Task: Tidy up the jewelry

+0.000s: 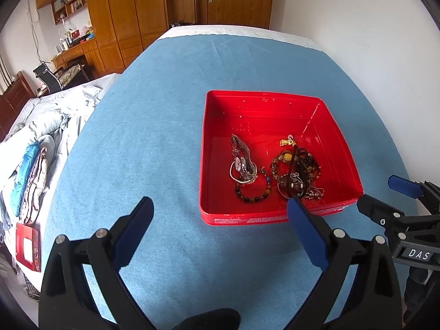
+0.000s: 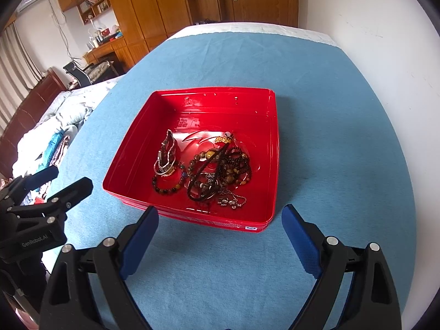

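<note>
A red tray (image 1: 341,143) (image 2: 129,148) stands on the blue cloth and holds a pile of jewelry. A silver wristwatch (image 1: 242,156) (image 2: 166,155) lies at the left with a dark bead bracelet (image 1: 254,192) (image 2: 167,185) beside it. A tangle of brown bead strands and a silver chain (image 1: 298,173) (image 2: 222,174) lies at the right. My left gripper (image 1: 220,211) is open and empty, just in front of the tray's near left corner. My right gripper (image 2: 220,217) is open and empty at the tray's near edge. Each gripper shows in the other's view, the right one (image 1: 385,195) and the left one (image 2: 66,181).
The blue cloth (image 1: 154,126) covers a table beside a white wall (image 1: 357,27). A bed with rumpled bedding and folded clothes (image 1: 35,159) lies to the left, with a red box (image 1: 27,243) on it. Wooden cabinets (image 1: 123,13) and a door stand at the back.
</note>
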The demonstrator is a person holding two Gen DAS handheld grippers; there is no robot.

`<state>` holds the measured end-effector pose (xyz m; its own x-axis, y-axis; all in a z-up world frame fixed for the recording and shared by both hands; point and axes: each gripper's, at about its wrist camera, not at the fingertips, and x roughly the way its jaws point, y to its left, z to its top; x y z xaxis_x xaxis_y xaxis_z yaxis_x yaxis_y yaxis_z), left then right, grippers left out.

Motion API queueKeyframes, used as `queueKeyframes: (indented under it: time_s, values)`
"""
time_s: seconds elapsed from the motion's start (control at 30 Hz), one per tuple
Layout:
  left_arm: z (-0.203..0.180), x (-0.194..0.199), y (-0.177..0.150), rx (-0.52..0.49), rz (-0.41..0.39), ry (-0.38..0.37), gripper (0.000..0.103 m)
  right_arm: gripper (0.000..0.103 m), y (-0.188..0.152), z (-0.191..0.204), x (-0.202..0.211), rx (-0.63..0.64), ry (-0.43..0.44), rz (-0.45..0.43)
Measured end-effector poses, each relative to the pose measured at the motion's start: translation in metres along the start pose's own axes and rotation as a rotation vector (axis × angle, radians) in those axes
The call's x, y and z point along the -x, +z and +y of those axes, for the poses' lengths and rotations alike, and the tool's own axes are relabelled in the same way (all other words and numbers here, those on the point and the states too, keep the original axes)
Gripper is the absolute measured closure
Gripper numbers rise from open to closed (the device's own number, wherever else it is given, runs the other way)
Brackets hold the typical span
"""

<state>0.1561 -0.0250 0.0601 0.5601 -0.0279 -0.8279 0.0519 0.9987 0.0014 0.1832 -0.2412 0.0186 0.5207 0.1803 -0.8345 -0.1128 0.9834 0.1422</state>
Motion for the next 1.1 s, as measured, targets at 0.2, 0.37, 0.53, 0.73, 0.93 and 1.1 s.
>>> queueKeyframes:
  time_s: [0.2, 0.37, 0.53, 0.73, 0.93, 1.1]
  values:
    - [0.0003, -0.0003, 0.0, -0.001, 0.0, -0.001, 0.007, 0.012, 0.0, 0.0001, -0.0004, 0.0, 0.0, 0.001]
    - [0.0004, -0.0015, 0.0019, -0.001, 0.001, 0.0, 0.007, 0.012, 0.0, 0.0001, -0.0002, 0.0, 0.0, 0.0]
    - [0.0003, -0.0026, 0.0029, -0.003, 0.003, -0.002, 0.007, 0.012, 0.0, 0.0002, -0.0004, 0.0, 0.0, 0.001]
    - [-0.0003, -0.0031, 0.0028, 0.0, 0.003, -0.001, 0.007, 0.012, 0.0003, 0.0003, -0.0006, 0.0, 0.001, 0.002]
    - [-0.0012, -0.0037, 0.003, -0.001, 0.004, -0.001, 0.007, 0.012, 0.001, -0.0002, -0.0017, -0.001, 0.0, 0.002]
    - [-0.0024, -0.0049, 0.0031, -0.003, 0.004, -0.006, 0.007, 0.012, 0.0014, -0.0004, -0.0024, 0.0, 0.0, 0.002]
